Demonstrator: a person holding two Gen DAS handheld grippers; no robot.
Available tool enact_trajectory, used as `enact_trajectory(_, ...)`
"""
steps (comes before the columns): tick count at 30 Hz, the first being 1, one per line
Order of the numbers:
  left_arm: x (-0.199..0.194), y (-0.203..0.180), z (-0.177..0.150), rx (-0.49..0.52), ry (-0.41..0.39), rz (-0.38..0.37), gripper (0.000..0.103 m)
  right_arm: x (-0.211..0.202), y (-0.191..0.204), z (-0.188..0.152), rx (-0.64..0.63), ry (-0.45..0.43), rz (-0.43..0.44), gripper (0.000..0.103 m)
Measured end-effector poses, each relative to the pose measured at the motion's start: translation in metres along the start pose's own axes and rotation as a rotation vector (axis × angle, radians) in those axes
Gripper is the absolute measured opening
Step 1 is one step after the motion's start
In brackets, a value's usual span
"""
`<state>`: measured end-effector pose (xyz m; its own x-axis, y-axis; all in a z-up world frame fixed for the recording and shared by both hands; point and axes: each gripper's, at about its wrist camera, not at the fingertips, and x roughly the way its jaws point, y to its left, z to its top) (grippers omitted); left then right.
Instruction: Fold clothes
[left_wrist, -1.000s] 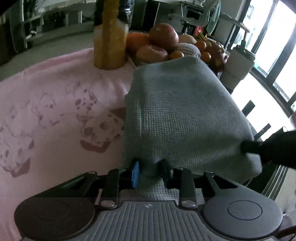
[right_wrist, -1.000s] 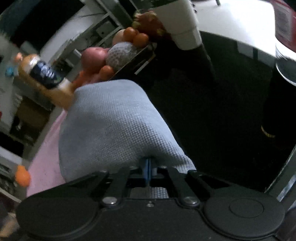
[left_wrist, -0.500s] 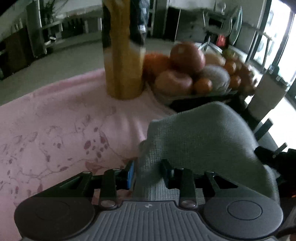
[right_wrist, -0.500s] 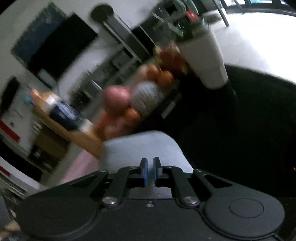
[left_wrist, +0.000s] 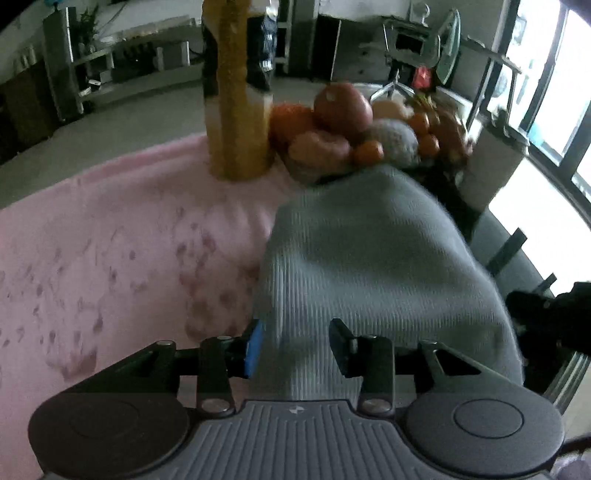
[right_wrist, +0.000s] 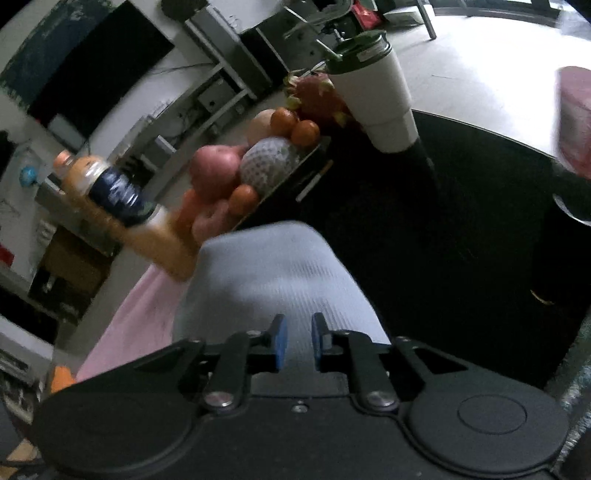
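A folded grey knit garment (left_wrist: 365, 258) lies on the table, partly over a pink dog-print cloth (left_wrist: 110, 236). My left gripper (left_wrist: 297, 345) is open, its fingers either side of the garment's near edge. My right gripper (right_wrist: 297, 341) is open over the garment's other near corner (right_wrist: 273, 273); its black body shows at the right edge of the left wrist view (left_wrist: 546, 317). The garment rests loose, held by neither gripper.
A tall orange juice bottle (left_wrist: 238, 99) and a tray of fruit (left_wrist: 343, 125) stand just behind the garment. A white tumbler (right_wrist: 376, 99) stands beyond on the dark table (right_wrist: 461, 229). A dark object (right_wrist: 572, 195) sits at the right.
Both grippers have opened and let go of the grey garment's near edge, which now lies on the table. The right gripper was shut on it a second ago.
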<state>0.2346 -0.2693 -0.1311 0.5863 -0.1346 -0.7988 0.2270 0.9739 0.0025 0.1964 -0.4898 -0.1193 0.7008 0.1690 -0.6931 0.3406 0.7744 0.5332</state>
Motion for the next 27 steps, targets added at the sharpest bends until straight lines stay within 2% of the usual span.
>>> enact_trajectory(2, -0.009, 0.001, -0.005, -0.005, 0.003, 0.000, 0.049, -0.004, -0.005, -0.009, -0.013, 0.017, -0.043, 0.015)
enact_trajectory(4, -0.019, 0.003, -0.008, -0.016, 0.007, 0.002, 0.057, 0.012, -0.012, -0.016, -0.035, 0.071, -0.127, 0.015)
enact_trajectory(6, -0.028, 0.005, -0.011, -0.028, 0.011, 0.004, 0.057, 0.031, -0.022, -0.019, -0.054, 0.116, -0.150, 0.015)
enact_trajectory(10, -0.046, 0.008, -0.016, -0.051, 0.018, 0.007, 0.055, 0.019, -0.024, -0.015, 0.001, 0.103, -0.109, 0.016)
enact_trajectory(12, -0.056, 0.010, -0.019, -0.062, 0.022, 0.008, 0.049, -0.001, -0.019, -0.015, 0.030, 0.059, -0.032, 0.020)
enact_trajectory(13, -0.060, 0.011, -0.021, -0.068, 0.023, 0.009, 0.052, -0.012, -0.016, -0.016, 0.045, 0.033, 0.015, 0.023)
enact_trajectory(15, -0.070, 0.013, -0.024, -0.079, 0.027, 0.011, 0.066, -0.040, -0.008, -0.022, 0.066, -0.025, 0.104, 0.044)
enact_trajectory(16, -0.074, 0.013, -0.025, -0.085, 0.029, 0.011, 0.067, -0.054, -0.004, -0.027, 0.066, -0.053, 0.134, 0.051)
enact_trajectory(18, -0.086, 0.014, -0.029, -0.090, 0.029, 0.015, 0.071, -0.076, 0.005, -0.039, 0.054, -0.085, 0.130, 0.074)
enact_trajectory(20, -0.108, 0.009, -0.033, -0.065, 0.015, 0.031, 0.075, -0.089, 0.013, -0.052, 0.053, -0.114, 0.050, 0.079)
enact_trajectory(22, -0.128, 0.007, -0.037, -0.044, -0.005, 0.044, 0.079, -0.100, 0.022, -0.062, 0.025, -0.097, 0.009, 0.082)
enact_trajectory(24, -0.148, 0.009, -0.041, -0.042, -0.027, 0.039, 0.082, -0.111, 0.031, -0.071, -0.014, -0.084, -0.028, 0.090)
enact_trajectory(27, -0.173, 0.013, -0.046, -0.044, -0.043, 0.013, 0.088, -0.137, 0.055, -0.079, -0.106, -0.116, -0.076, 0.103)
